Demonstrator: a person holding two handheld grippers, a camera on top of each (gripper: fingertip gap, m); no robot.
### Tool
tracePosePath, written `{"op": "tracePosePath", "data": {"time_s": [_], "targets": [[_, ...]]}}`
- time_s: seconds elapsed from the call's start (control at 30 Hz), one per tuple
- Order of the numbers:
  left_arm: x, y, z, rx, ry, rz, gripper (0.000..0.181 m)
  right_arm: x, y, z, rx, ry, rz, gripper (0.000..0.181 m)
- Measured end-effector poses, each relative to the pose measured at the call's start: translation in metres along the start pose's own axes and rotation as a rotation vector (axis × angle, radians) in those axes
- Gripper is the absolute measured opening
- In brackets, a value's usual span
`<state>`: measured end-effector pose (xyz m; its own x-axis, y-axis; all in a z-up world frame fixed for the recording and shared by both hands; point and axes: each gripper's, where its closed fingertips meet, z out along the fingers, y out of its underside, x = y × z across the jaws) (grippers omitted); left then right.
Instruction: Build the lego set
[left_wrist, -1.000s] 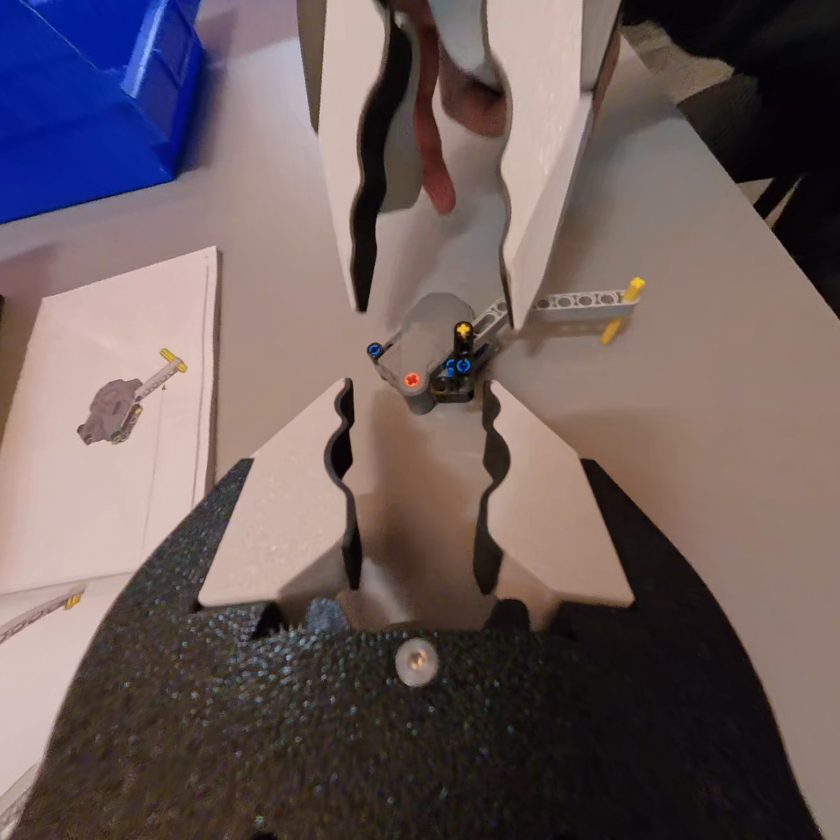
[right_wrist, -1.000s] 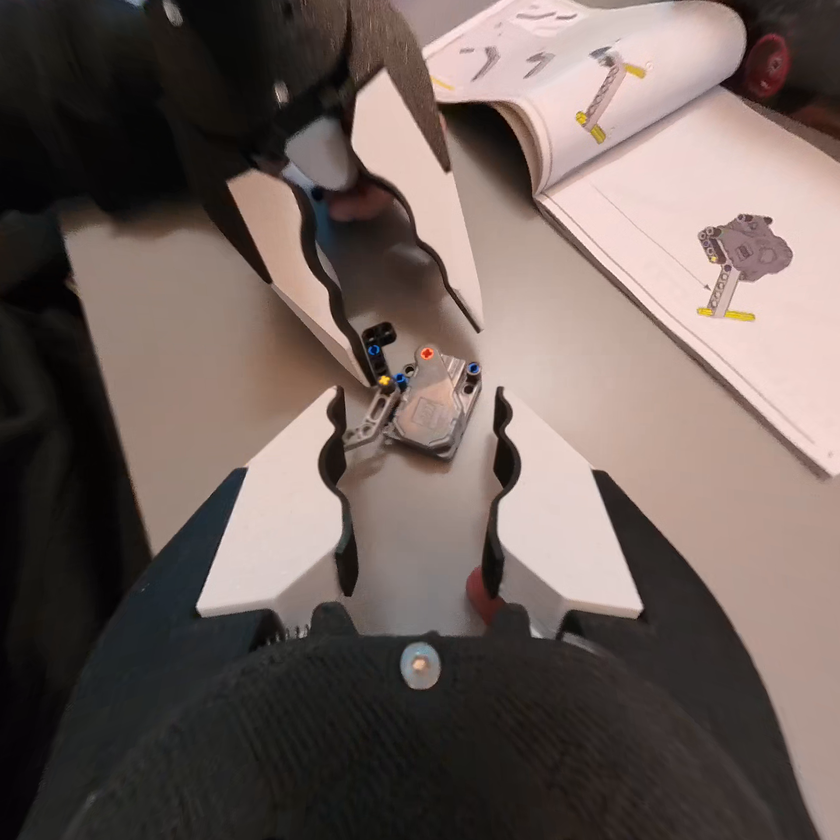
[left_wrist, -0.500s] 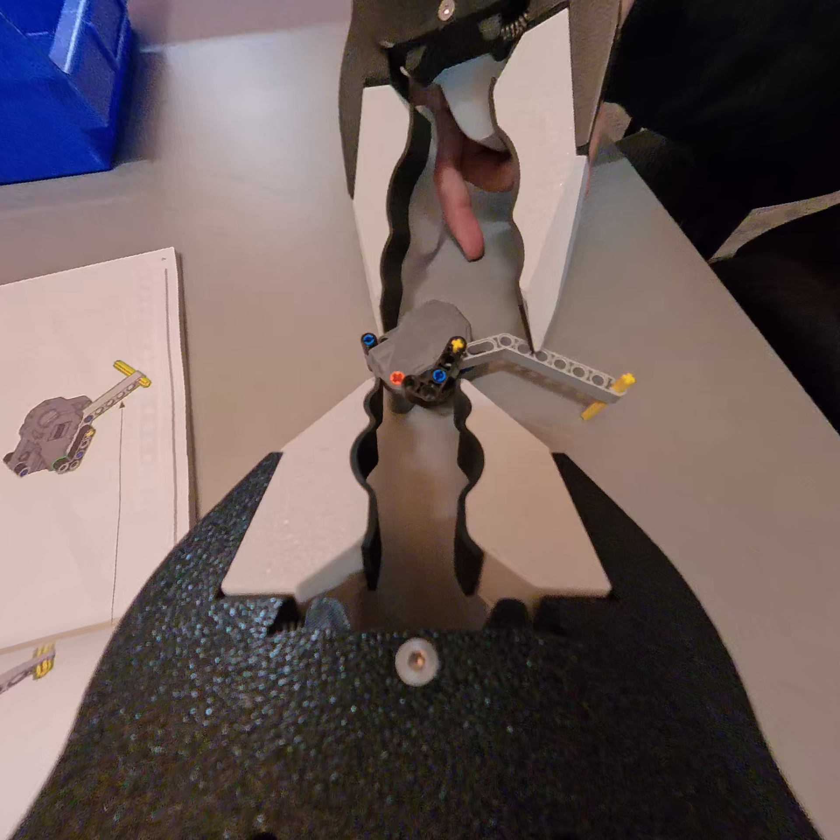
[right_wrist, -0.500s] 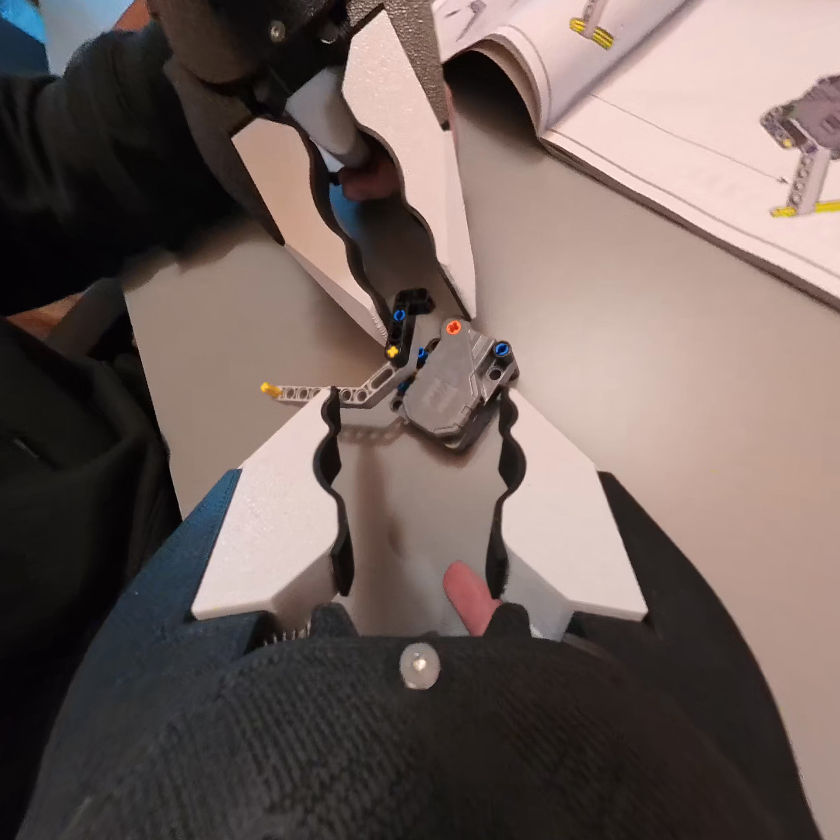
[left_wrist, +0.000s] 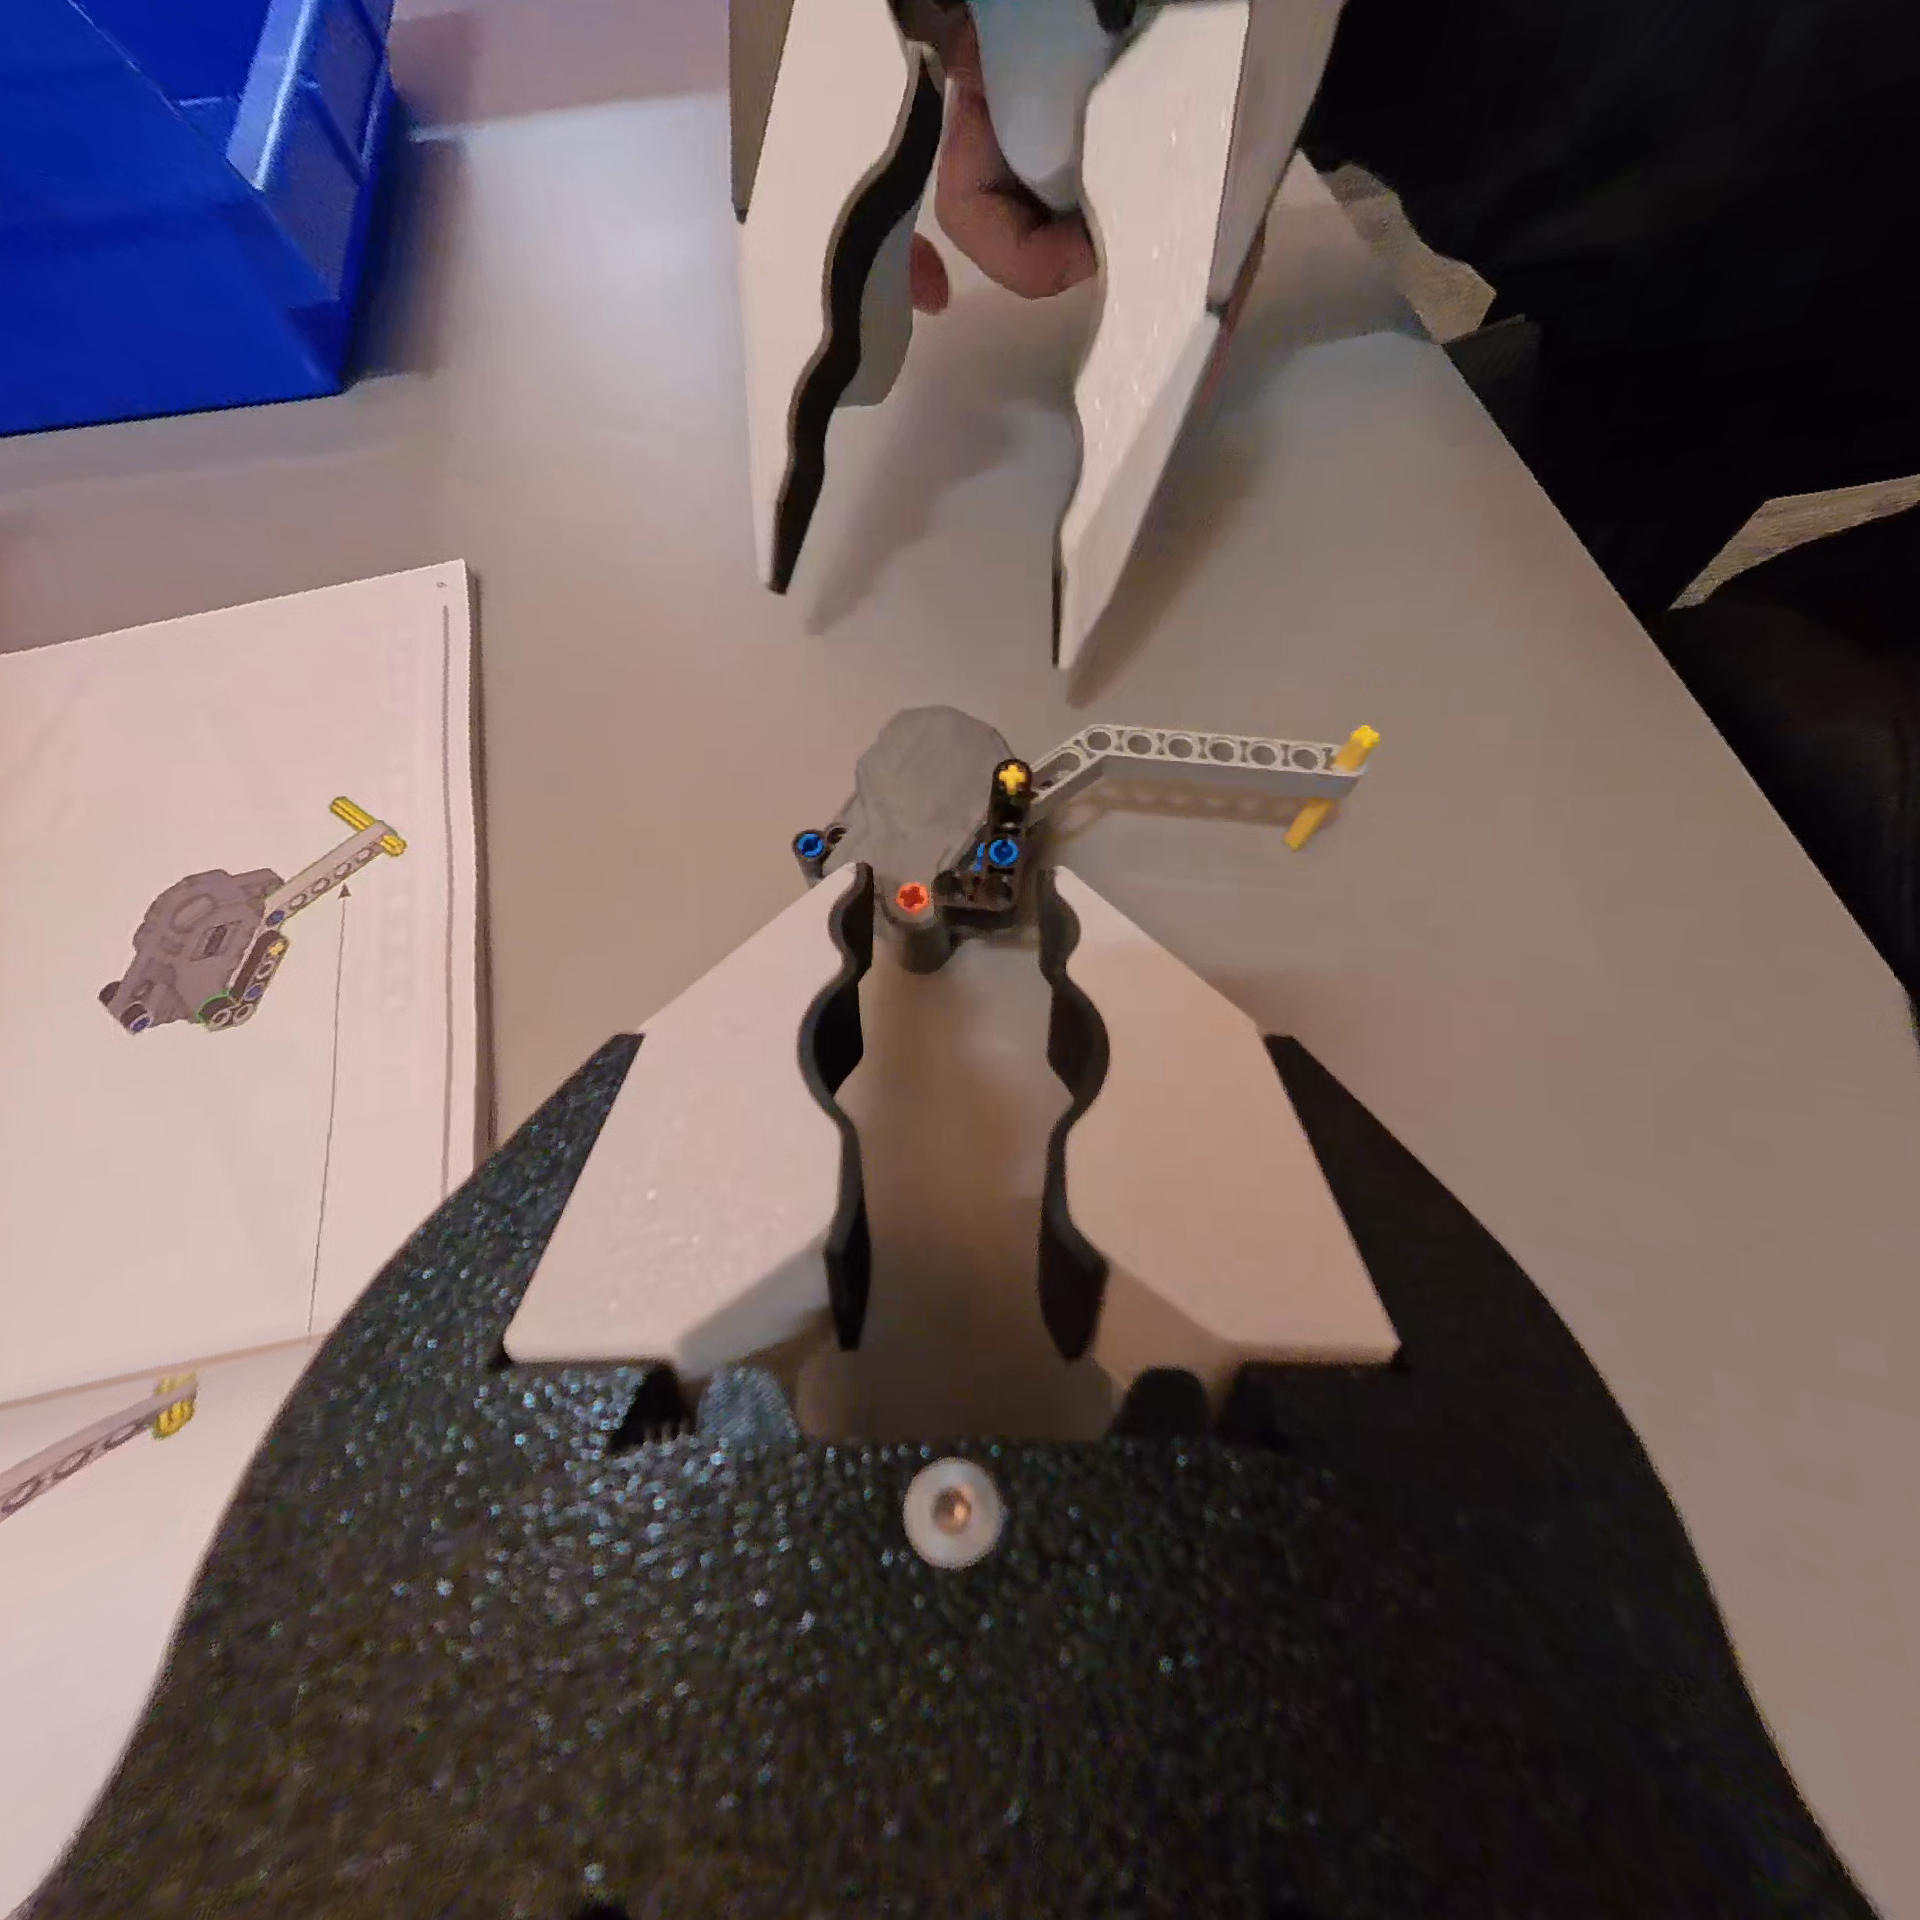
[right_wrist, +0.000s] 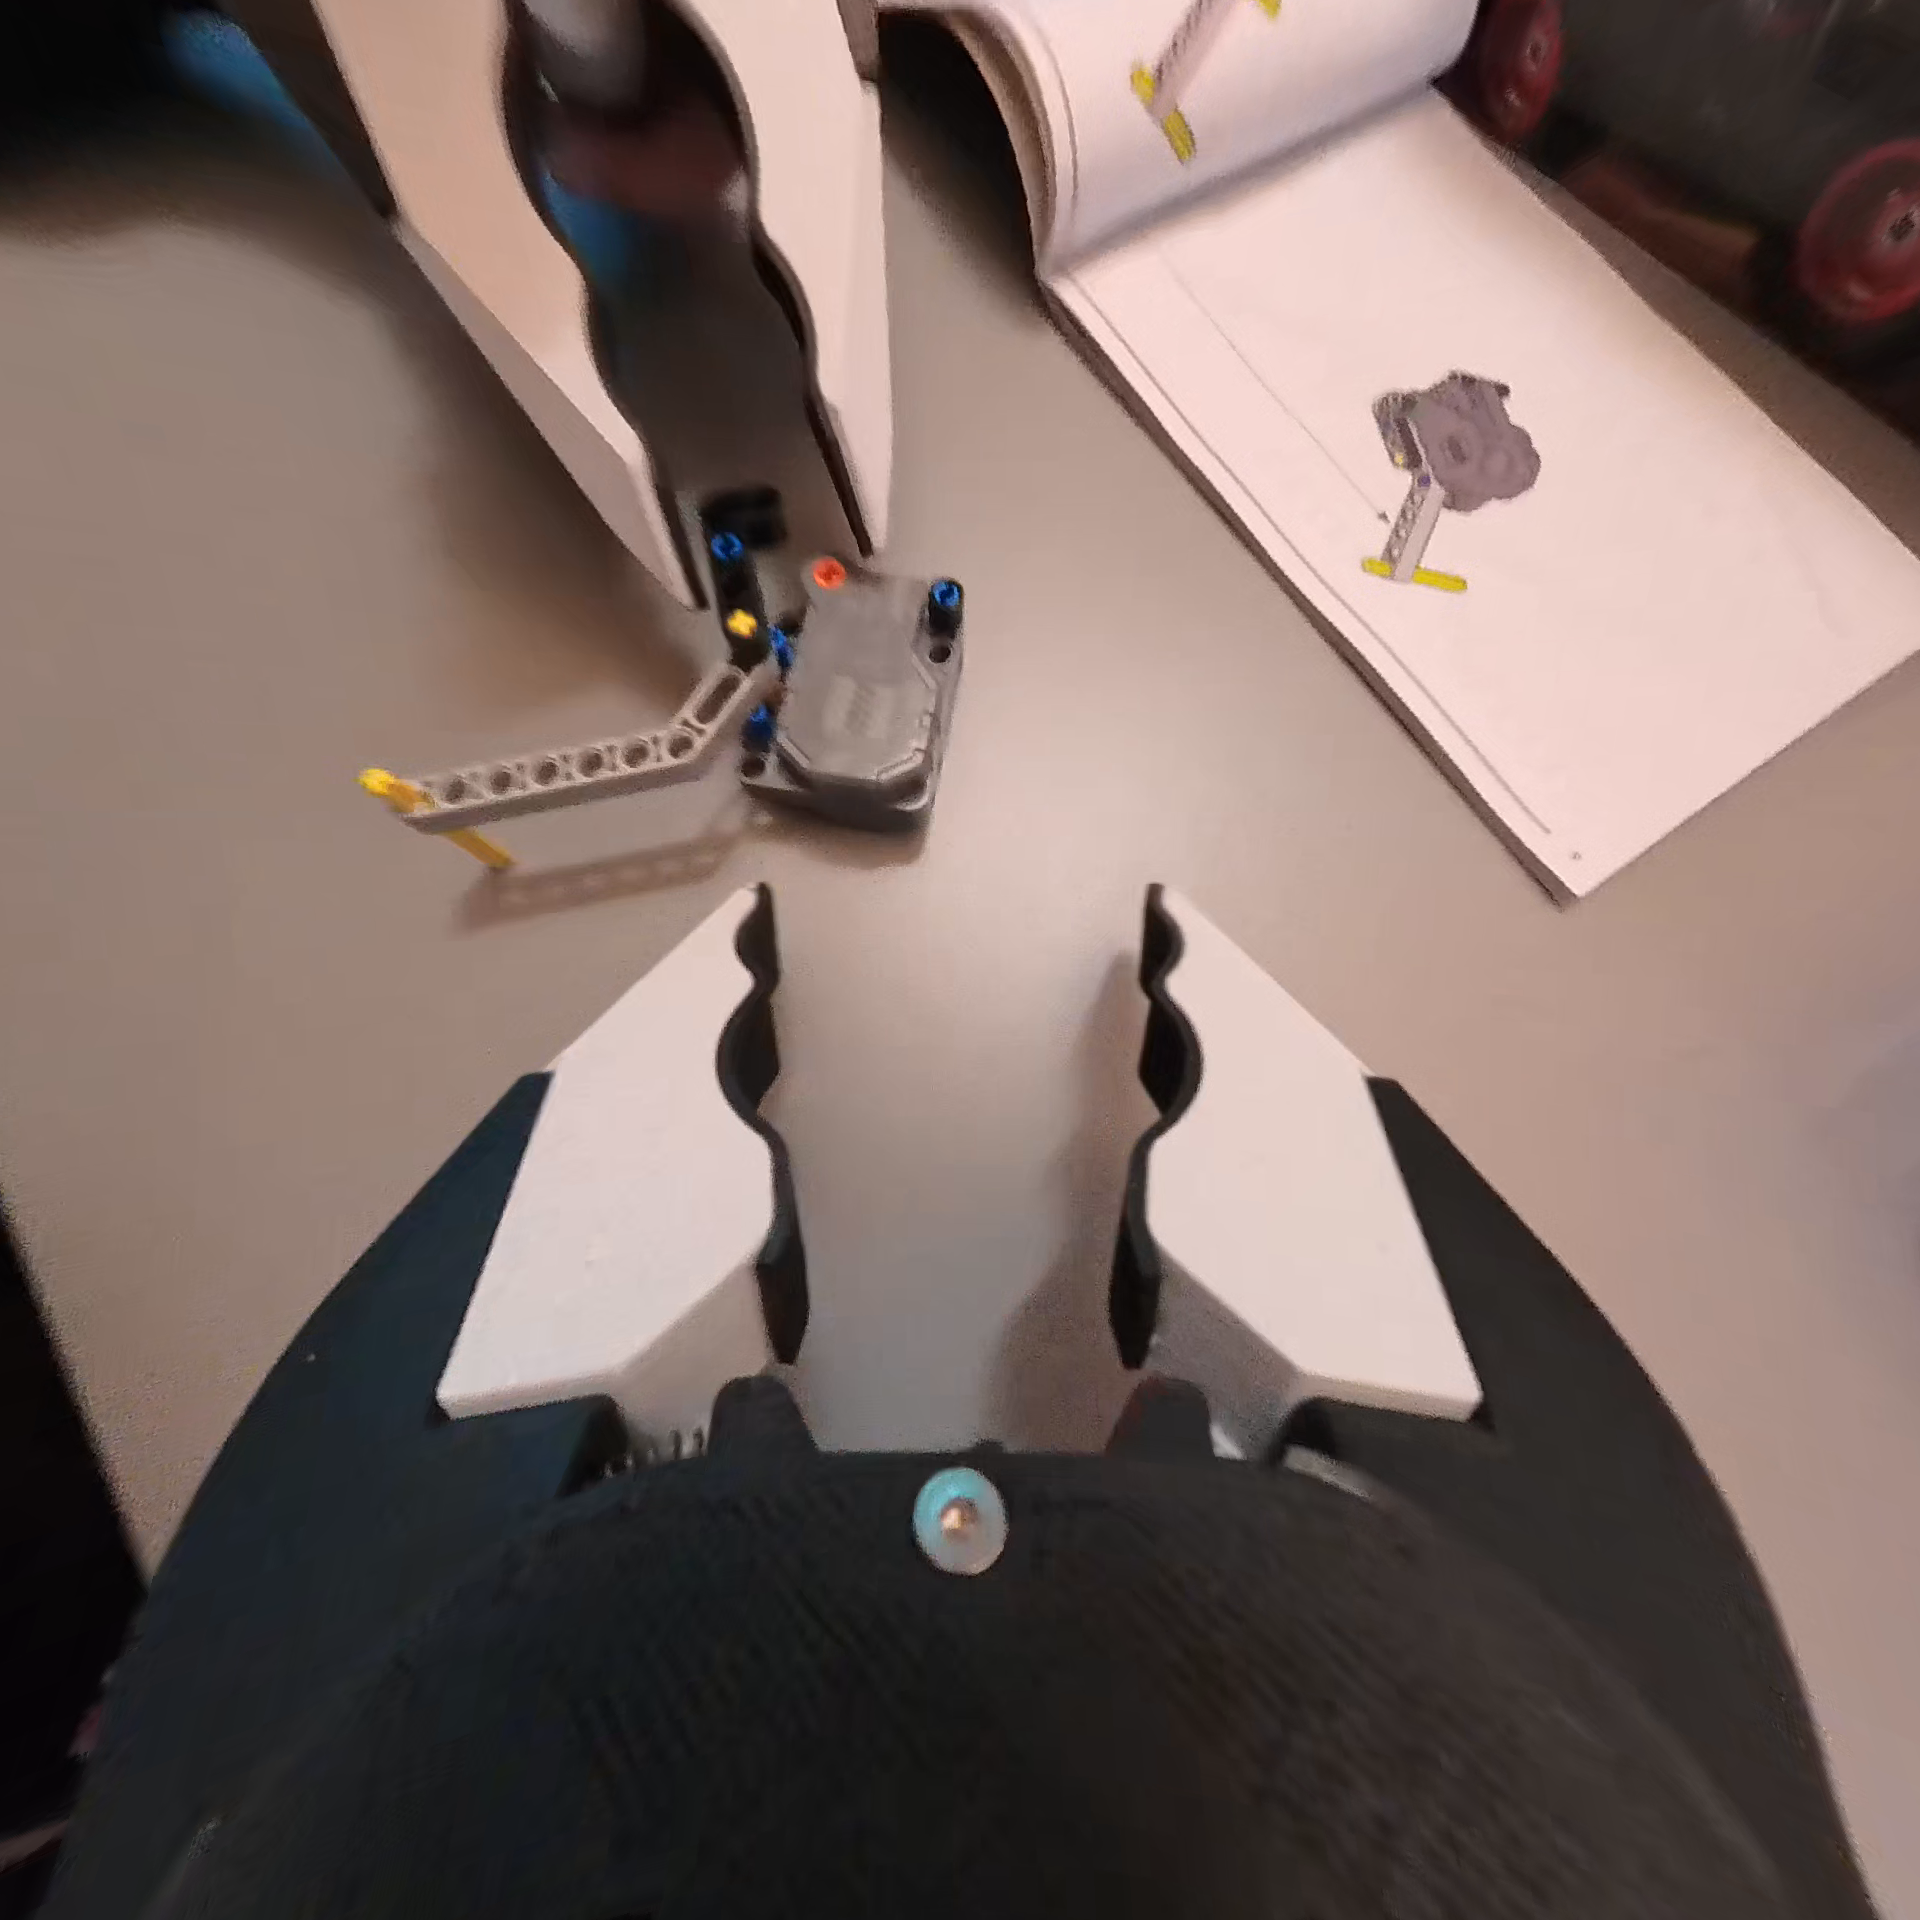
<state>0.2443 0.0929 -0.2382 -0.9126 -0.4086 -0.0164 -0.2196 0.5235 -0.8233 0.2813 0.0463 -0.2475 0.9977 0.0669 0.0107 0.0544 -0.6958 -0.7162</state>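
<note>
The lego assembly (left_wrist: 925, 790) is a dark grey motor block with blue pins, a red axle, a black beam with a yellow axle, and a light grey bent beam (left_wrist: 1195, 764) that ends in a yellow axle. My left gripper (left_wrist: 945, 894) is shut on its near end, fingertips on either side of the black beam and the motor's corner. In the right wrist view the assembly (right_wrist: 862, 707) lies ahead, to the left, with the left gripper (right_wrist: 779, 566) on its far end. My right gripper (right_wrist: 956, 894) is open and empty, a short way back from the motor; it also shows in the left wrist view (left_wrist: 920, 623).
An open instruction booklet (left_wrist: 229, 935) lies left of the left gripper, and shows at the right in the right wrist view (right_wrist: 1455, 468). A blue bin (left_wrist: 156, 208) stands at the far left. The table's edge (left_wrist: 1662, 644) runs along the right. Red wheels (right_wrist: 1860, 239) lie beyond the booklet. Across from one pair of fingers to the other is roughly 7 cm.
My left gripper closed on the assembly's end and still holds it. My right gripper, which had its fingers around the motor, has drawn back and now stands clear of it.
</note>
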Motion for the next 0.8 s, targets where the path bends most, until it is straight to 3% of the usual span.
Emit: {"op": "tracePosePath", "data": {"time_s": [0.03,0.1,0.27,0.43,0.67,0.8], "targets": [[0.000,0.001,0.000,-0.006,-0.006,0.005,0.030,0.001,0.002,0.005,-0.013,0.038,-0.008,0.078],[-0.002,0.002,-0.001,-0.016,-0.032,0.028,0.034,0.003,-0.001,0.015,0.018,0.120,-0.029,0.087],[-0.004,-0.007,-0.008,0.023,-0.120,0.170,0.035,-0.012,-0.014,0.021,0.111,0.103,-0.028,0.082],[0.000,-0.005,-0.004,0.015,-0.094,0.164,0.025,-0.019,-0.012,0.030,0.065,0.078,-0.035,0.083],[-0.005,-0.002,-0.001,0.000,-0.127,0.180,0.019,-0.018,-0.020,0.036,0.076,0.064,-0.095,0.055],[-0.006,-0.003,-0.001,0.002,-0.132,0.190,0.019,-0.023,-0.019,0.038,0.065,-0.039,-0.091,0.044]]}}
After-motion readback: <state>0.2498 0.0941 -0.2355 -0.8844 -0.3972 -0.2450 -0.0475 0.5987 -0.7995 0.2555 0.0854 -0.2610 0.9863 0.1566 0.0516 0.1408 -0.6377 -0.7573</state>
